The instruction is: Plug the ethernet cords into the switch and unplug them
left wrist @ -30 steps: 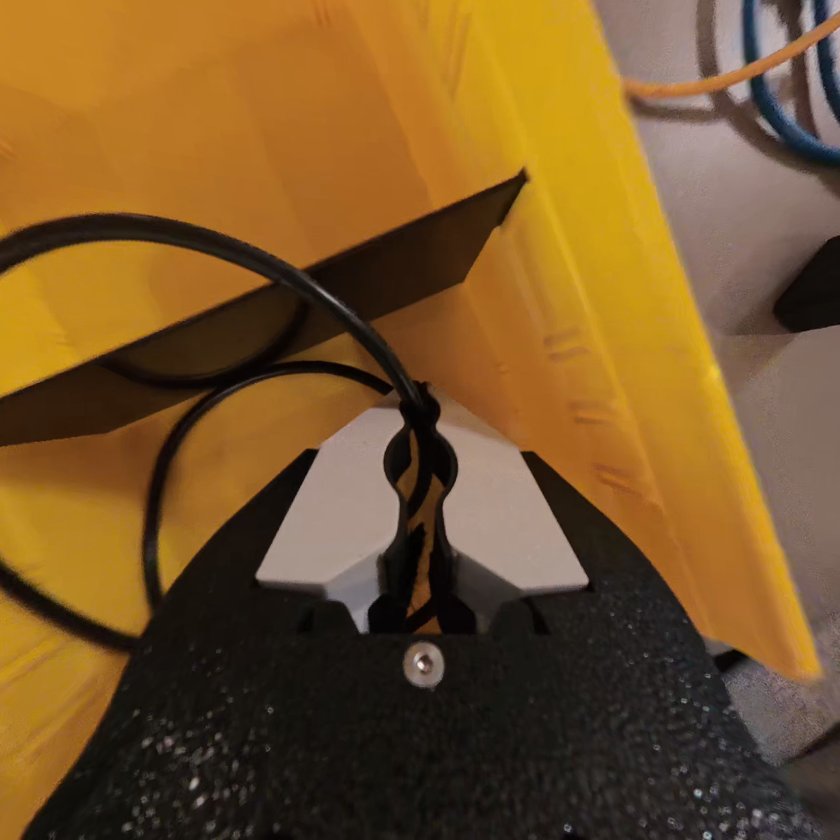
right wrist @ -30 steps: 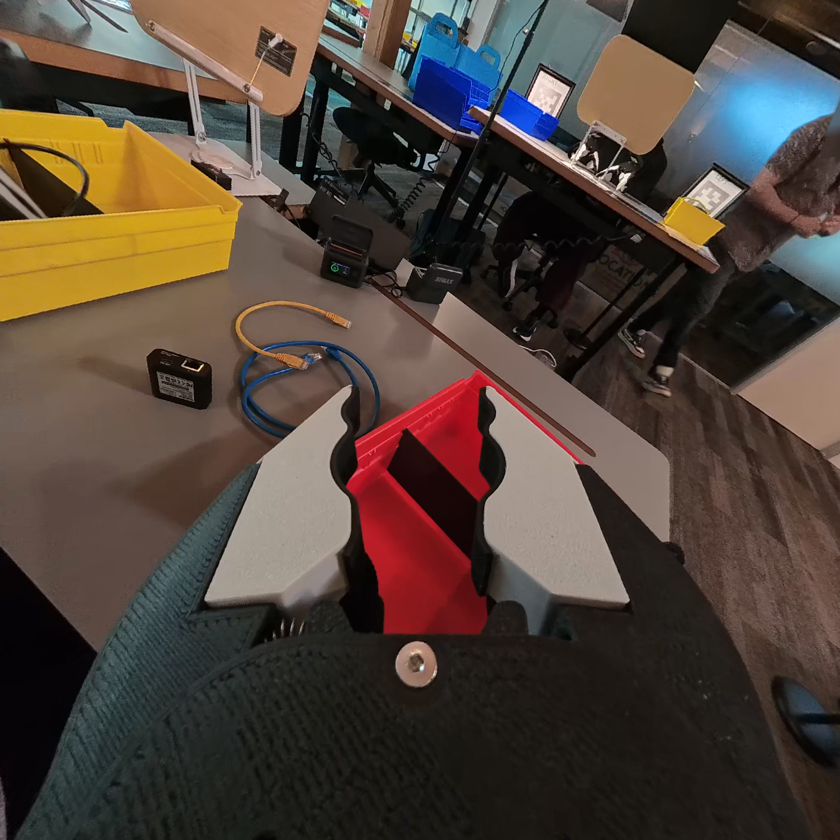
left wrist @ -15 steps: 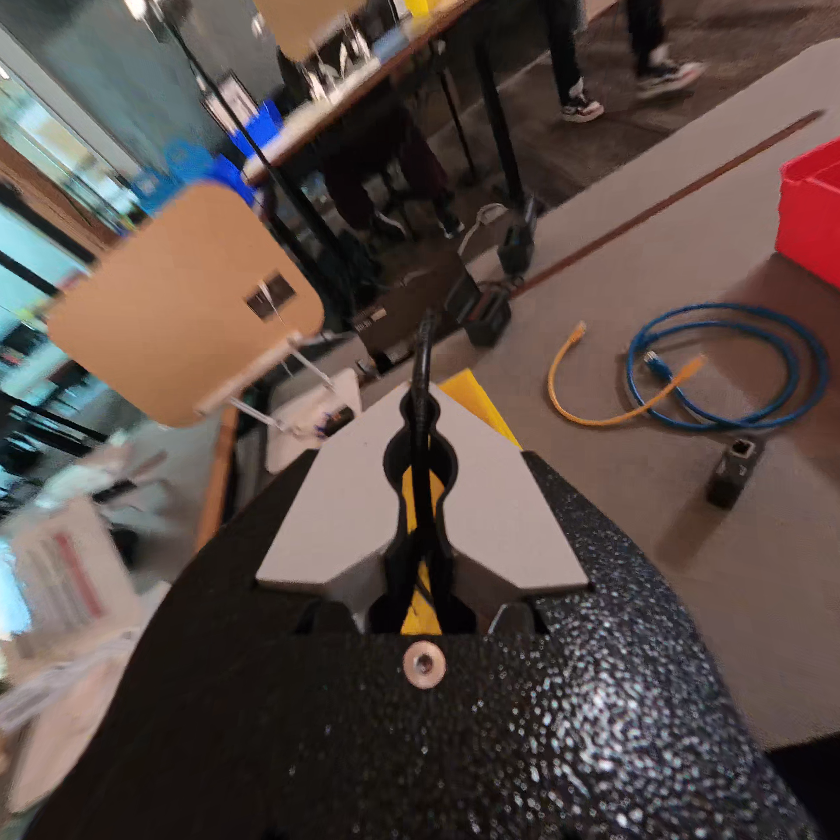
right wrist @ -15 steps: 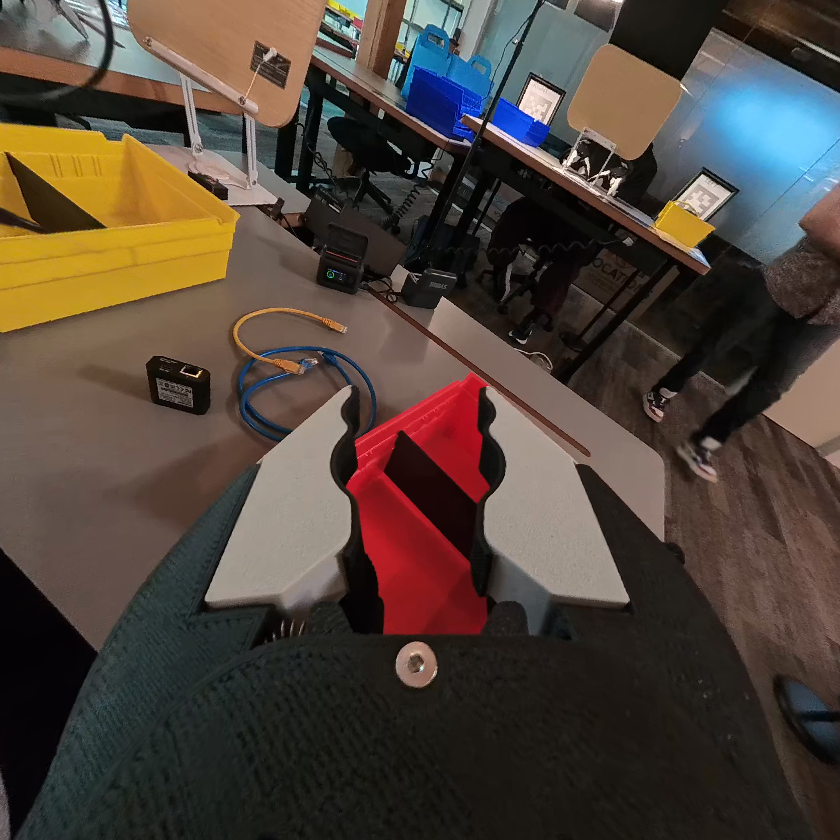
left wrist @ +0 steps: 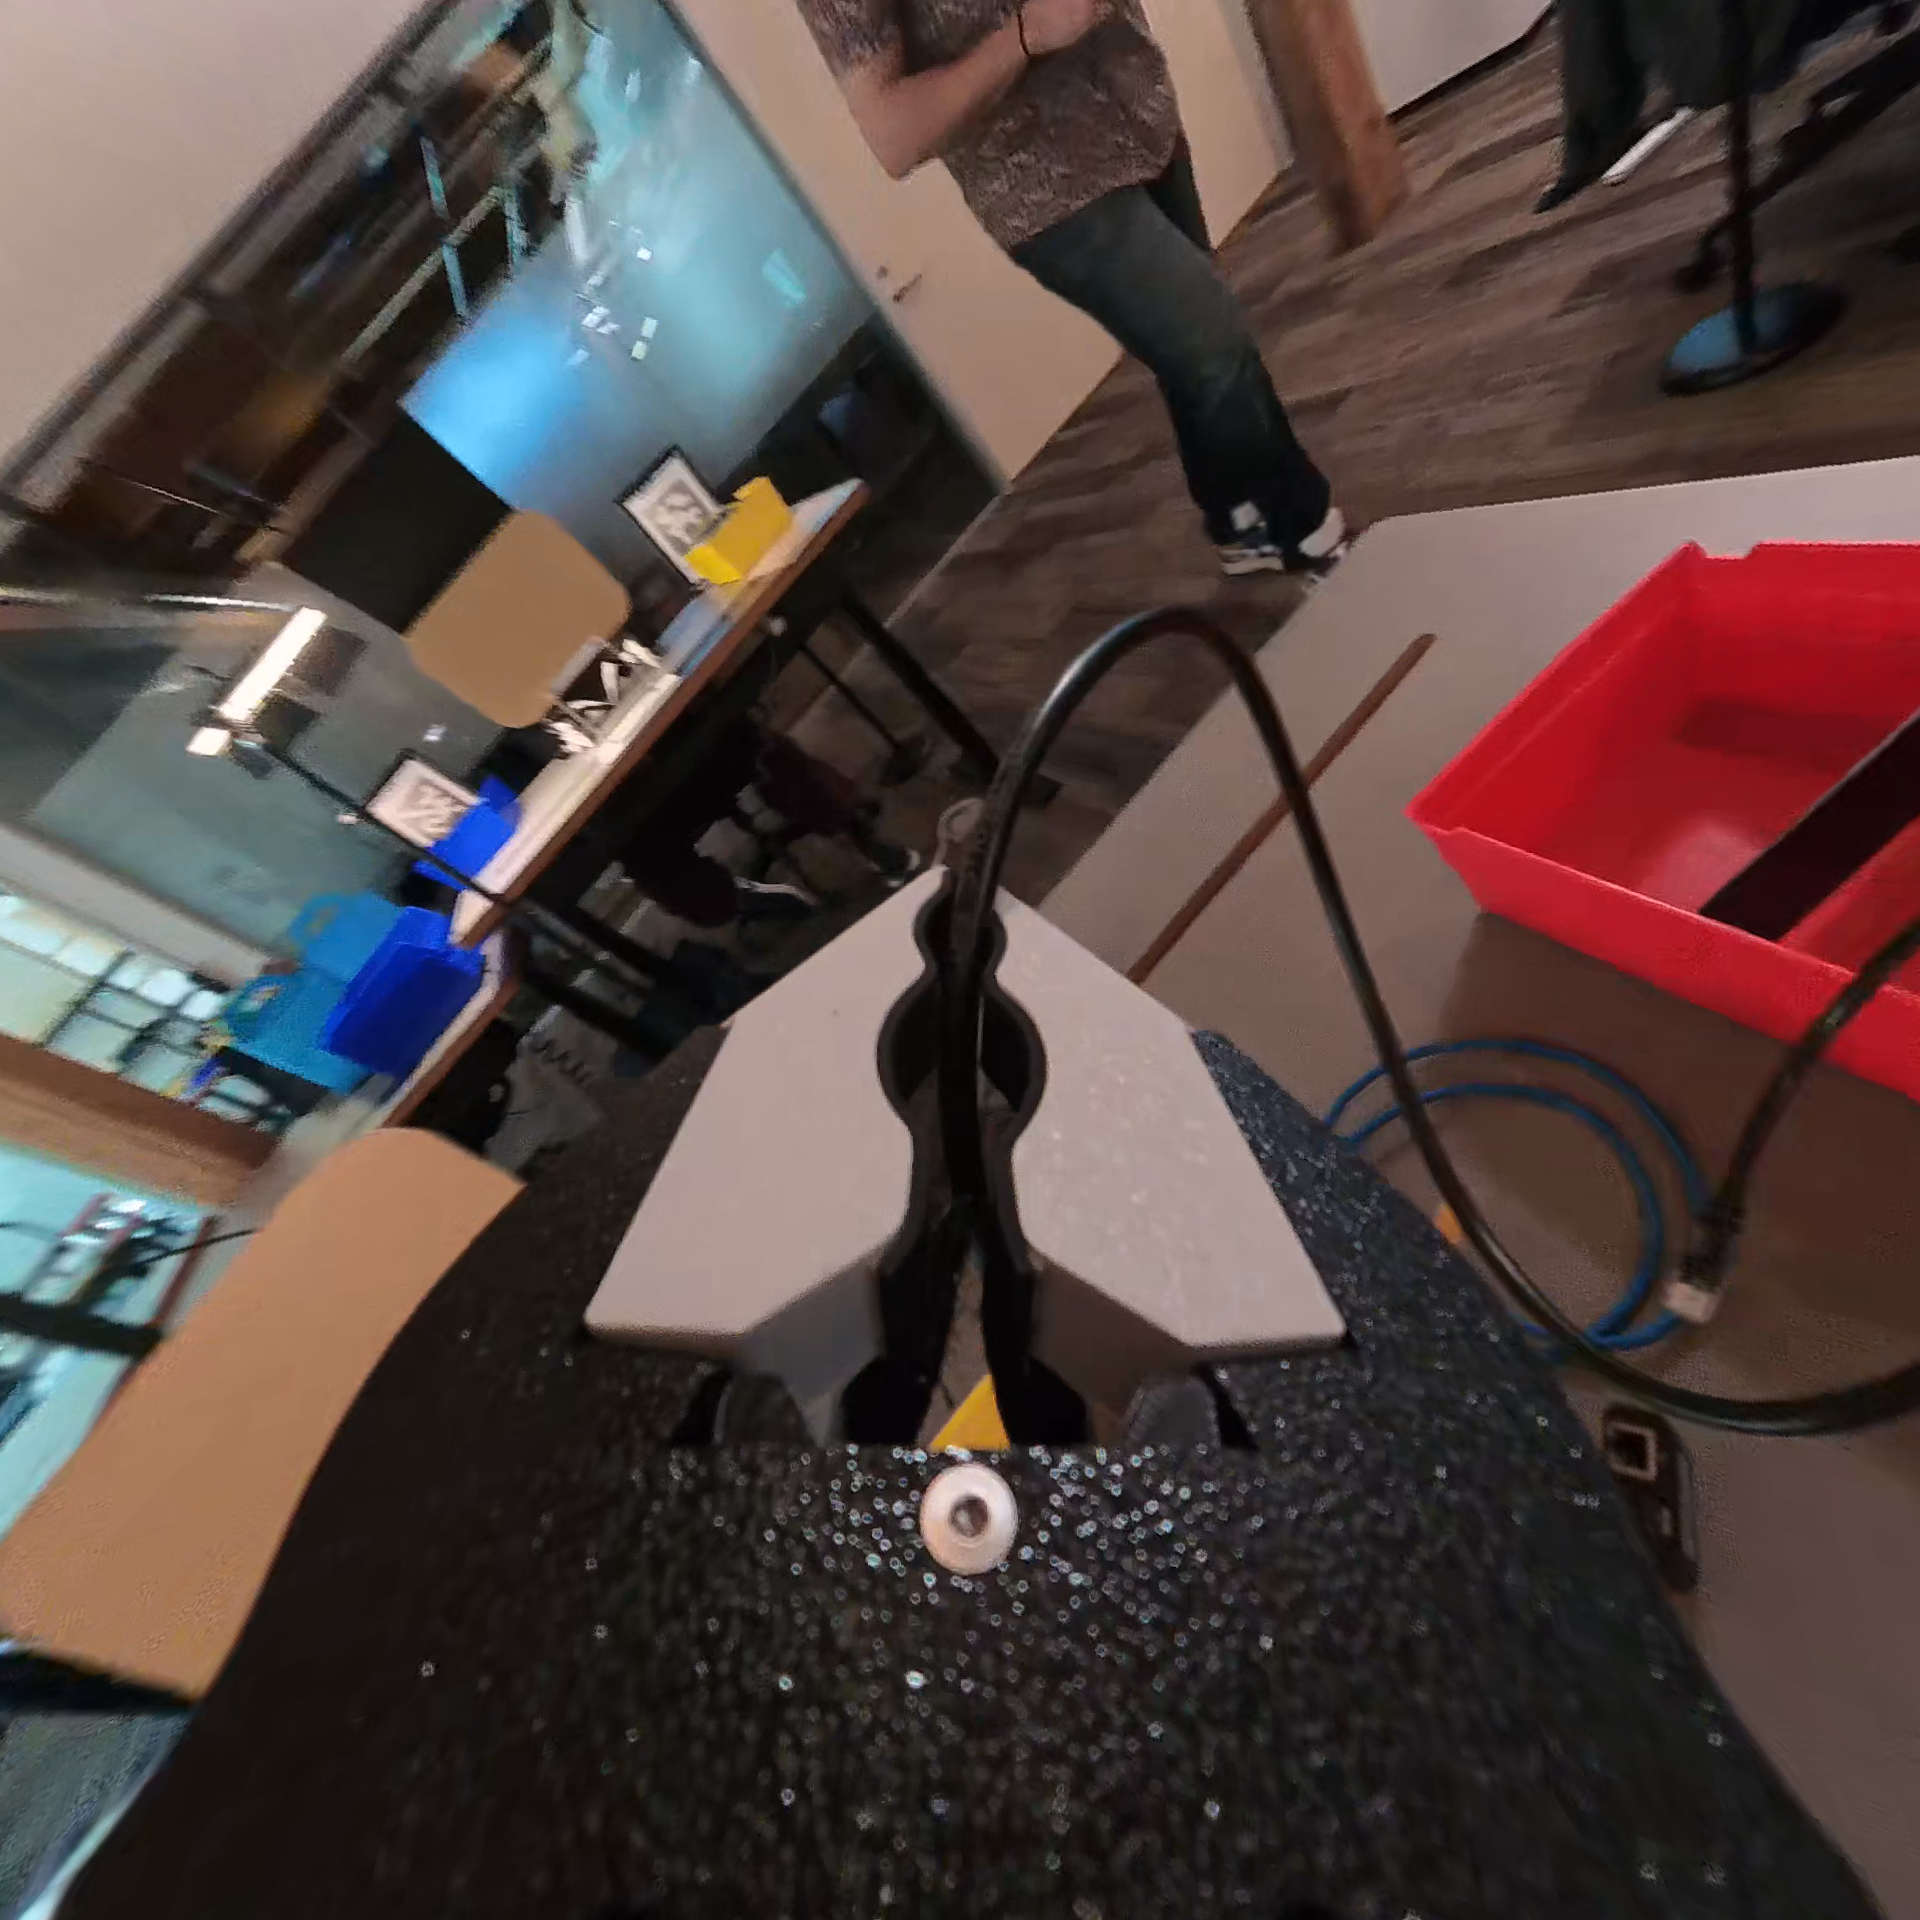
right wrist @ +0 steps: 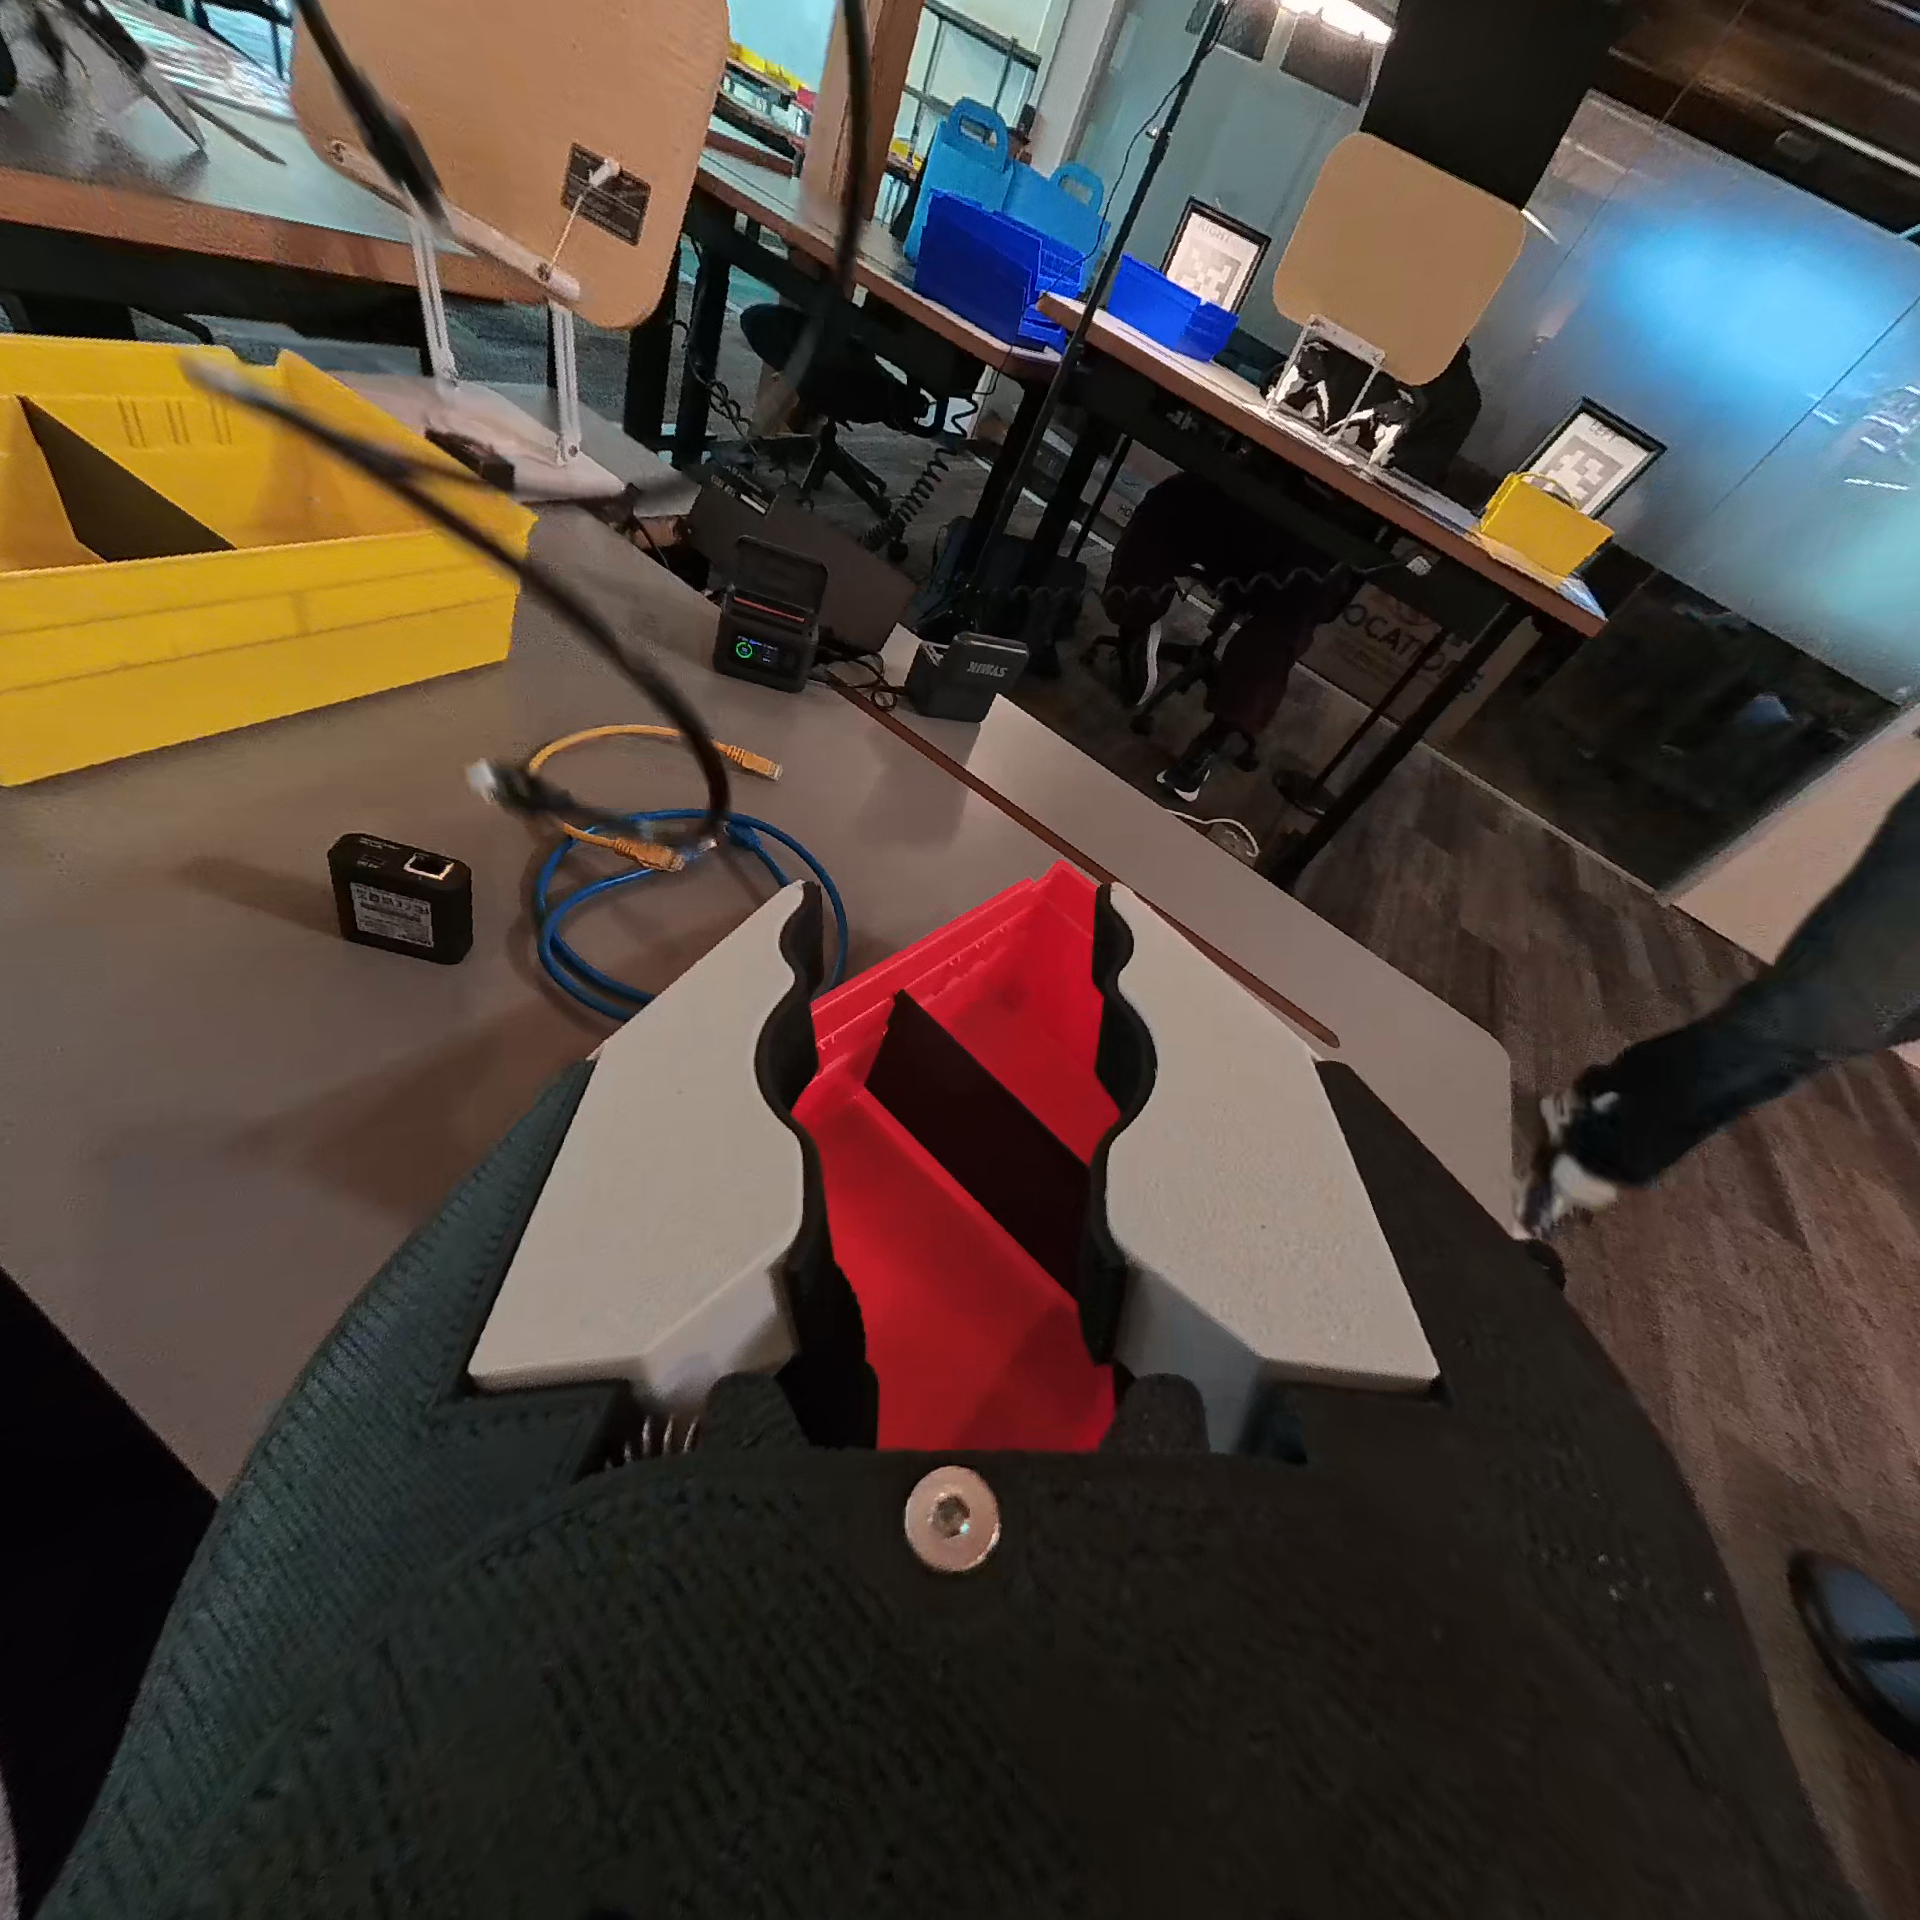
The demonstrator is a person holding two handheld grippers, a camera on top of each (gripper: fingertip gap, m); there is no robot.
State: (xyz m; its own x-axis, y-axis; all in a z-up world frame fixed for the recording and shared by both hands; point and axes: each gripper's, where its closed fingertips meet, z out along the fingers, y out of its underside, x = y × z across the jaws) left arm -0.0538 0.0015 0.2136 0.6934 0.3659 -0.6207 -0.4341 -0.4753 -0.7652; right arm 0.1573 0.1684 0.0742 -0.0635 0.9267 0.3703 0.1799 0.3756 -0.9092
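My left gripper (left wrist: 961, 904) is shut on a black ethernet cord (left wrist: 1164, 615). The cord arcs up from the fingertips and hangs down to the right, with its clear plug (left wrist: 1694, 1288) dangling over the blue ethernet cord (left wrist: 1558, 1143). The small black switch (left wrist: 1652, 1475) lies on the grey table at the right edge. In the right wrist view the black cord (right wrist: 613, 665) hangs in the air above the switch (right wrist: 400, 902), the blue cord (right wrist: 582, 935) and the orange cord (right wrist: 623, 743). My right gripper (right wrist: 956, 914) is open and empty above a red bin (right wrist: 935, 1299).
A yellow bin (right wrist: 260, 623) with a black divider stands at the table's far left. The red bin (left wrist: 1714, 779) stands at the table's right end. A small black device (right wrist: 769, 623) sits at the far table edge. A person (left wrist: 1122, 208) walks past beyond the table. There is about 30 cm between the tips of the two grippers. The right tips stand about 30 cm off the switch (right wrist: 400, 902).
My left gripper has lifted the black cord out of the yellow bin and swung it over toward the switch and loose cords. My right gripper has barely moved.
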